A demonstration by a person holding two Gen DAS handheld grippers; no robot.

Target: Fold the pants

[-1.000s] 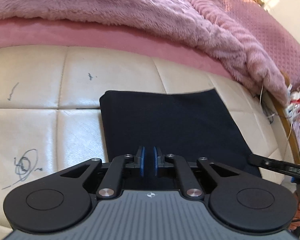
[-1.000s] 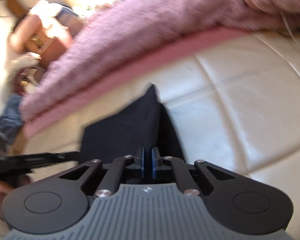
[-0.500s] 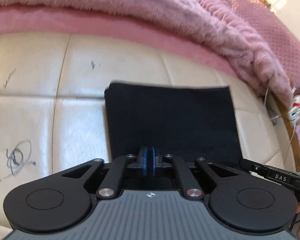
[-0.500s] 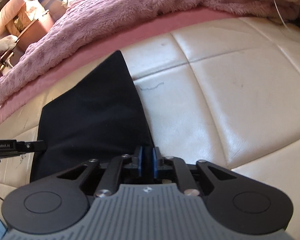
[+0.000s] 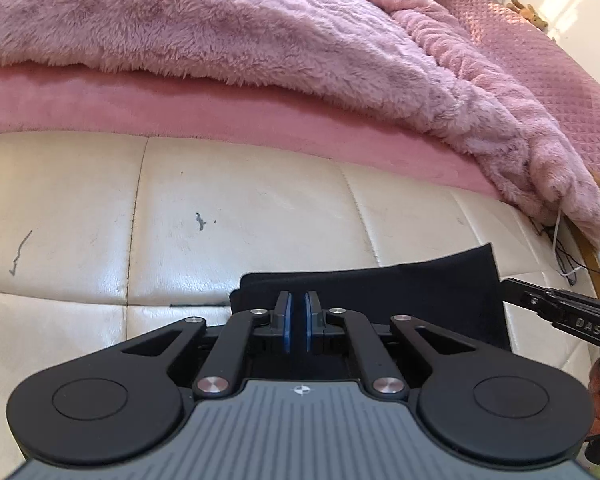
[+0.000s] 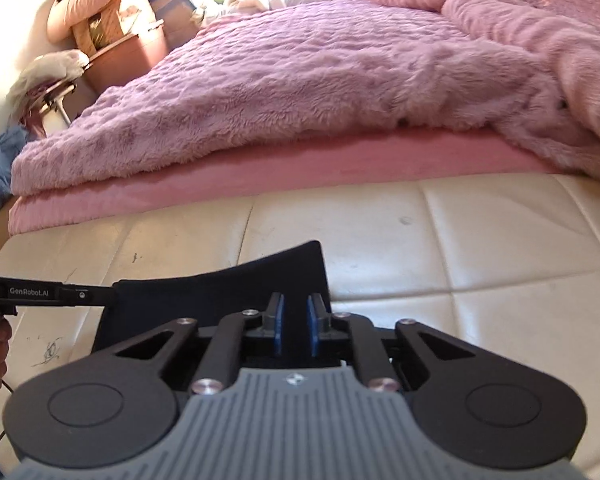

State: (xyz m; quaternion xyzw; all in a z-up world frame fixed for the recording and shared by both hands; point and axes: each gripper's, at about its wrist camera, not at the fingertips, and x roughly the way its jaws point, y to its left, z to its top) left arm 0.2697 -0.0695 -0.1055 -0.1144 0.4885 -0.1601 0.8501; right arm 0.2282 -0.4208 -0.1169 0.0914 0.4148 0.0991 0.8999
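- Both views have pulled back and tilted up since half a second ago; the pants [image 5: 420, 292] now show only as a low dark strip, folded flat on the cream bench [image 5: 240, 208] below the pink blanket [image 5: 220, 32].
- Fold looks done, likely the retreat.
- Left gripper [image 5: 296, 322]: fingers nearly together, nothing between.
- Right gripper [image 6: 295, 324]: fingers slightly parted, released, level over the near edge of the pants.
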